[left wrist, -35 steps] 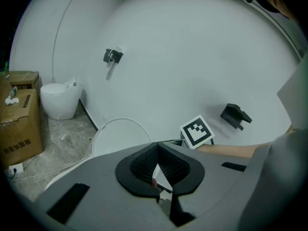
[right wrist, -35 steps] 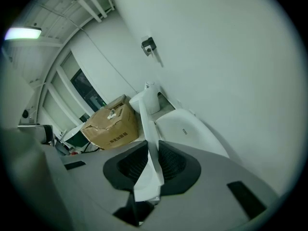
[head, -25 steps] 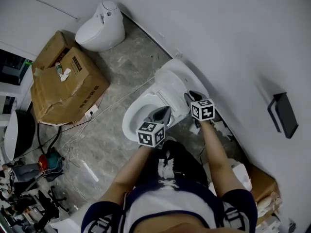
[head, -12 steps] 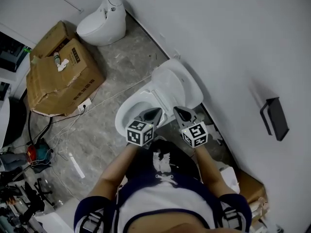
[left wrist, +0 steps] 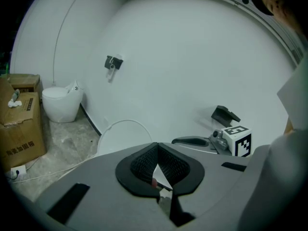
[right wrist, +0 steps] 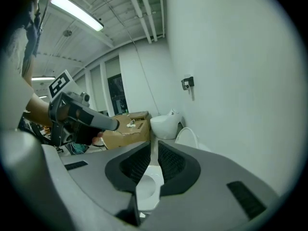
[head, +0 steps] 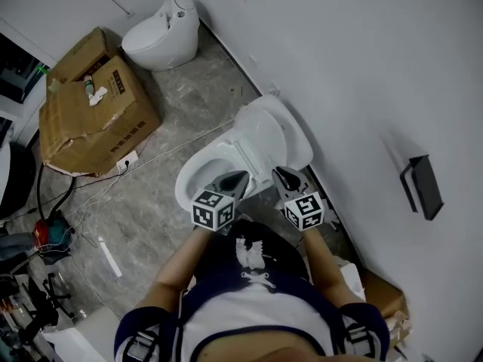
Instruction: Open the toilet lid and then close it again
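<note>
The white toilet stands against the wall with its lid (head: 275, 127) raised and leaning back, and the bowl (head: 202, 173) is uncovered. Both grippers hover at the near side of the seat and touch nothing. My left gripper (head: 240, 177) is shut and empty above the bowl's near rim. Beside it, my right gripper (head: 281, 173) is shut and empty, a little short of the lid's near edge. In the left gripper view the lid's curved rim (left wrist: 120, 127) rises beyond the closed jaws of the left gripper (left wrist: 156, 146). The right gripper view looks past the right gripper (right wrist: 155, 146) down at the bowl (right wrist: 147, 189).
A second white toilet (head: 160, 32) sits far along the wall. A large open cardboard box (head: 90, 115) stands to its left, with a cable (head: 162, 153) across the grey floor. A black paper holder (head: 421, 187) is fixed on the wall at the right.
My right gripper has drawn back from the raised lid's edge toward the person and now sits level with the left gripper. The lid stays up.
</note>
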`<state>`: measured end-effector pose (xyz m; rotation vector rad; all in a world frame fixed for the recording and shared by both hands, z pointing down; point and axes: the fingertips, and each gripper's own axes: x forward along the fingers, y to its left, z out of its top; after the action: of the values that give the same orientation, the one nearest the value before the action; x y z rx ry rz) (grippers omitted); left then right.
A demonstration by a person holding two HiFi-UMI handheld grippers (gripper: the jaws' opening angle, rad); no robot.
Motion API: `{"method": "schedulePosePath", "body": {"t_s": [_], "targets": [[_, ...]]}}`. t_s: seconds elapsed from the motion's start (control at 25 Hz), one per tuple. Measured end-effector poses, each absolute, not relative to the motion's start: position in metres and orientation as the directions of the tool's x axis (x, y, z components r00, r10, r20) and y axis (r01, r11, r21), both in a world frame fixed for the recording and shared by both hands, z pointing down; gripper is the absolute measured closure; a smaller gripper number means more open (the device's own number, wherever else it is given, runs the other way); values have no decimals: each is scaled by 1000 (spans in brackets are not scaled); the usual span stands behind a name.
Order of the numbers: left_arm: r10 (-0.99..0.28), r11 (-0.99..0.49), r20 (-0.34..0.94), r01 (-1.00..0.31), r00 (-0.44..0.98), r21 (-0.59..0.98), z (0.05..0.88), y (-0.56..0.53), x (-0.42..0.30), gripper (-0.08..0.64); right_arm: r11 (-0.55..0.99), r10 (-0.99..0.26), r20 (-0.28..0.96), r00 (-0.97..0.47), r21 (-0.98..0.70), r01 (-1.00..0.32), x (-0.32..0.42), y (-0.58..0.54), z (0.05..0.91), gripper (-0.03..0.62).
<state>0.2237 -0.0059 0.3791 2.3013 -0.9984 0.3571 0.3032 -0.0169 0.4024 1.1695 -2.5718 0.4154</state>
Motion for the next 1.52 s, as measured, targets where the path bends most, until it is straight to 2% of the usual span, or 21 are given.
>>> {"method": "schedulePosePath", "body": {"t_s": [0.12,0.2,0.24,0.56,0.76,1.08,1.12,1.16,1.2,1.32,1.52], "targets": [[-586,-532,448,-738,675,416,374,-3,219,554,606,-681,422,-598,-133,-784,313,-29,413,578],[-599,-524,441,-743,669,416,371,-1,213,554,597,-669,470,-576,-122,-793,317,-38,424,495],[-605,-519,438,-746,665,417,371,0,210,554,595,-660,497,-563,-111,-796,318,-43,431,486],[-636,-481,434,-768,638,423,370,16,193,554,560,-639,628,-445,-16,-828,344,-85,469,471],[-652,-453,446,-787,612,418,374,27,177,554,446,-652,640,-406,-110,-888,362,-115,485,471],[-672,-405,471,-816,571,412,379,40,156,554,485,-547,739,-395,-105,-868,358,-122,524,471],[-673,-402,472,-818,569,412,379,41,155,554,477,-550,744,-380,-94,-874,358,-122,525,479],[-674,-399,473,-819,567,413,379,42,153,554,464,-559,744,-367,-87,-882,357,-122,525,528],[-675,-397,473,-819,566,414,380,43,152,554,447,-570,739,-358,-86,-890,356,-121,525,551],[-673,-392,477,-820,565,418,384,45,151,554,406,-603,716,-352,-105,-908,348,-115,522,551],[-670,-376,478,-814,569,442,391,44,151,554,433,-602,685,-410,-151,-889,321,-99,513,551]]}}
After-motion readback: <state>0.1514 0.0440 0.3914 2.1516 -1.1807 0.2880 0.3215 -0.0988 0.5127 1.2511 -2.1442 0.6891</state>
